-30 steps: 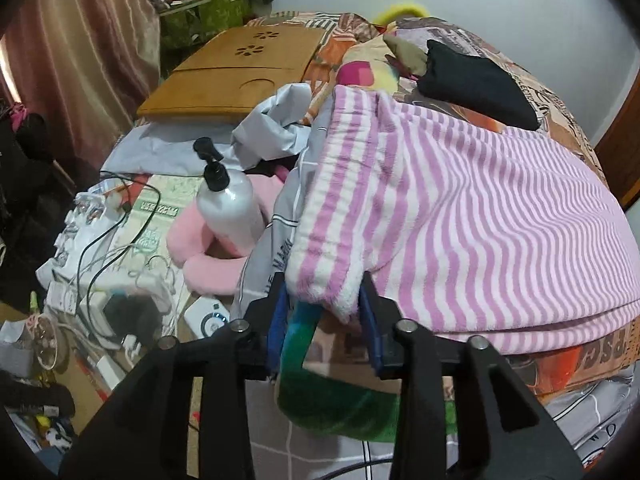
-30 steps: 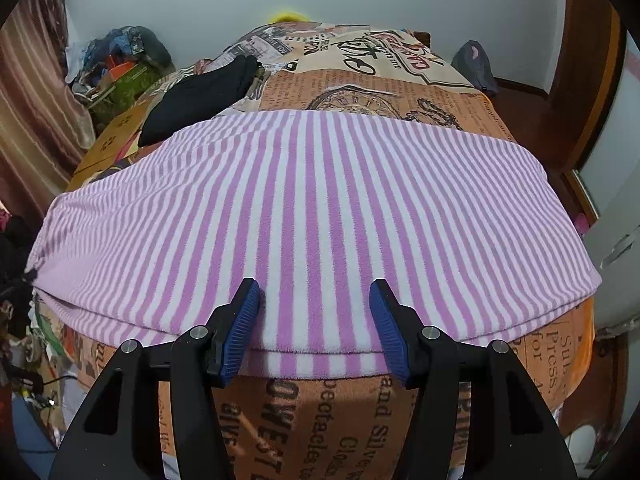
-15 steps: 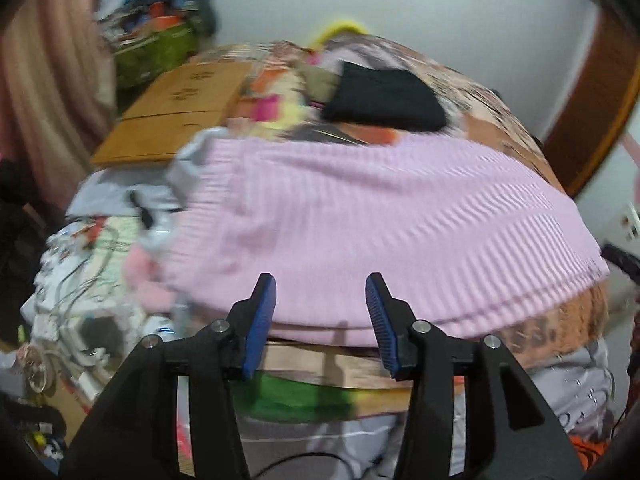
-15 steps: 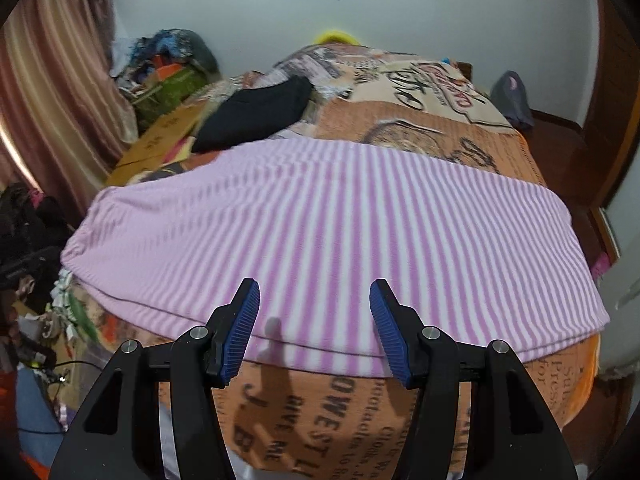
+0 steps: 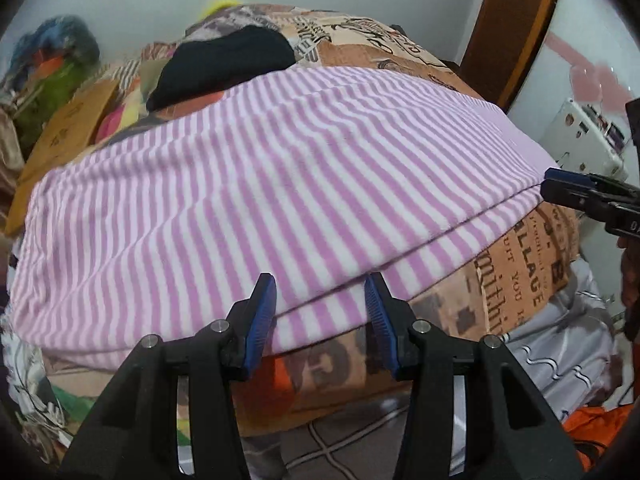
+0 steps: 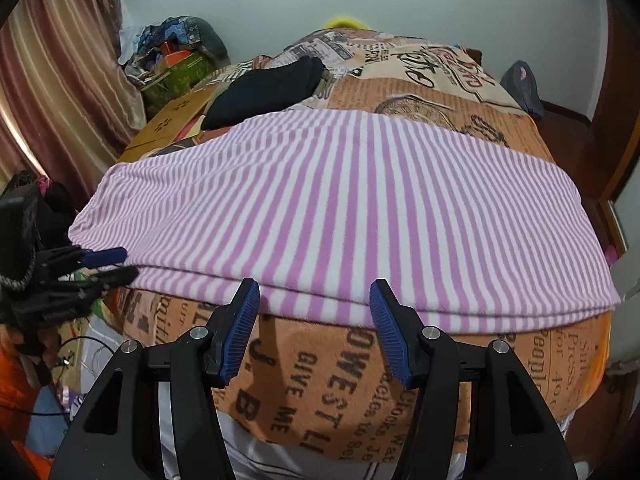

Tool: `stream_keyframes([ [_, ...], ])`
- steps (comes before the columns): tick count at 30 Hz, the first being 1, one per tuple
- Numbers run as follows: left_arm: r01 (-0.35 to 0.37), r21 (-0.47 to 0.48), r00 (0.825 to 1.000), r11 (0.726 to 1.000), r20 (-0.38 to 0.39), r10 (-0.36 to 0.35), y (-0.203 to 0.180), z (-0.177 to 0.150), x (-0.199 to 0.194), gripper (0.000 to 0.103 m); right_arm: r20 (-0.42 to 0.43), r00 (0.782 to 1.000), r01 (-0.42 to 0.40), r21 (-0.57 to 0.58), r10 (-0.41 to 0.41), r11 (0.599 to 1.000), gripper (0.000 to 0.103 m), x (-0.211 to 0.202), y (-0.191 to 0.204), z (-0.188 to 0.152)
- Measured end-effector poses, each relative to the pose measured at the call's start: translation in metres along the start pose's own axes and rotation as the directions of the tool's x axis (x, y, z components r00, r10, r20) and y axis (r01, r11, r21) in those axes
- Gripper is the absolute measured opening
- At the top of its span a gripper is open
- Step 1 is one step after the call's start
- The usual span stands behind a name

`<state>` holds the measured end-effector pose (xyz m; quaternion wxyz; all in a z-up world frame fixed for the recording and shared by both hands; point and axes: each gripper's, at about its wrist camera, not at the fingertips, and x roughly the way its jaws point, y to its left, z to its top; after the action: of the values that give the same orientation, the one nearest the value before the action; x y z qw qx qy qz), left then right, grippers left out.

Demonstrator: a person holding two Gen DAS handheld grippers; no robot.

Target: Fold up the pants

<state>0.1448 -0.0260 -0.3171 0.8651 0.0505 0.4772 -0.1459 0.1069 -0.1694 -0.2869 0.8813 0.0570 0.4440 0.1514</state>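
Observation:
The pink and white striped pants lie folded flat across the bed, layered edges toward me; they also show in the right wrist view. My left gripper is open and empty just above the near edge of the pants, left of the middle. My right gripper is open and empty at the near edge, its fingertips just short of the fabric. Each gripper appears at the side of the other's view: the right one by the pants' right end, the left one by their left end.
The bed has an orange and tan printed blanket. A folded black garment lies behind the pants. A wooden lap tray and a pile of clutter sit at the far left. A curtain hangs on the left.
My left gripper let go of the pants' left end, opened and swung right to the near edge. My right gripper stayed open and drew back a little.

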Motion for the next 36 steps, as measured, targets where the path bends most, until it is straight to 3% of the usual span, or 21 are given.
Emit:
stream_keyframes([
  [6, -0.001, -0.021, 1.0, 1.0, 0.018, 0.001, 0.0, 0.012, 0.006, 0.047, -0.004, 1.0, -0.002, 0.013, 0.002, 1.0, 0.054, 0.0, -0.006, -0.001],
  [7, 0.002, -0.011, 1.0, 1.0, 0.024, -0.001, -0.002, 0.014, 0.006, 0.038, -0.003, 1.0, -0.003, 0.013, 0.003, 1.0, 0.054, 0.0, -0.006, -0.001],
  [8, 0.018, -0.001, 0.999, 1.0, 0.033, -0.017, -0.004, 0.015, 0.005, 0.024, -0.002, 1.0, -0.005, 0.012, 0.005, 1.0, 0.054, 0.0, -0.005, -0.002],
  [11, 0.027, 0.034, 0.998, 0.999, 0.052, -0.029, -0.015, 0.014, 0.002, 0.007, 0.002, 1.0, -0.011, 0.009, 0.011, 1.0, 0.054, -0.001, -0.005, -0.002],
  [13, 0.023, 0.053, 0.998, 0.998, 0.056, -0.026, -0.02, 0.013, 0.0, 0.003, 0.002, 1.0, -0.011, 0.009, 0.011, 1.0, 0.054, -0.001, -0.005, -0.002],
  [22, 0.071, 0.053, 0.994, 0.996, 0.078, -0.075, -0.019, 0.004, -0.025, 0.001, 0.016, 1.0, -0.006, 0.027, 0.006, 1.0, 0.054, -0.005, -0.01, -0.005],
  [28, 0.078, 0.037, 0.997, 0.996, 0.004, -0.078, -0.017, -0.005, -0.02, 0.001, 0.03, 1.0, 0.0, 0.049, -0.002, 0.999, 0.054, -0.012, -0.019, -0.007],
  [36, 0.022, -0.019, 0.995, 1.0, 0.094, -0.02, -0.001, 0.031, -0.056, 0.01, 0.083, 0.993, 0.068, 0.146, -0.08, 0.987, 0.056, -0.039, -0.067, -0.018],
])
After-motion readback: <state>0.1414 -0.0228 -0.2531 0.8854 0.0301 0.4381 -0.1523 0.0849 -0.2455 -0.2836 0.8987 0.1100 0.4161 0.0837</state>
